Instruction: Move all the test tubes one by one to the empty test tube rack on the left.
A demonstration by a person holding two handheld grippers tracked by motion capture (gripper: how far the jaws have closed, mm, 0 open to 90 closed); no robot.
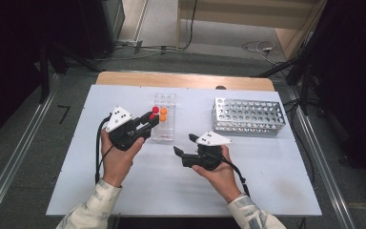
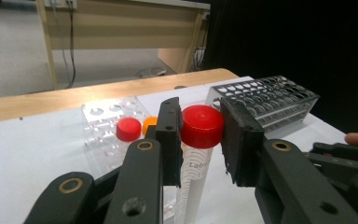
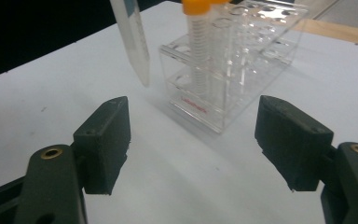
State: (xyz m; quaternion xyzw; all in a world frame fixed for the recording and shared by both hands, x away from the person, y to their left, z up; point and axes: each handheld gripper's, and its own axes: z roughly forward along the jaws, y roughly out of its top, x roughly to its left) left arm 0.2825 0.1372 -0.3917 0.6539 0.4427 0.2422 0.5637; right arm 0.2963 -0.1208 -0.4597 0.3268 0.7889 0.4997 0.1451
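Two grippers are held above the table [image 1: 124,191]: the left gripper [image 2: 200,135] clamps a red-capped tube [image 2: 202,126] beside the clear rack [image 1: 164,136]; the right gripper [image 3: 193,140] is spread wide, the tube's tip seen ahead.

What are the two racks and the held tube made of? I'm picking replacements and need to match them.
The clear rack looks like glossy acrylic or similar plastic: see-through walls with bright edge glints. The grey rack seems to be metal, perhaps aluminium: dull silvery sheet punched with holes. The tube in the left tongs appears to be translucent plastic, with a smooth red plastic-looking cap.
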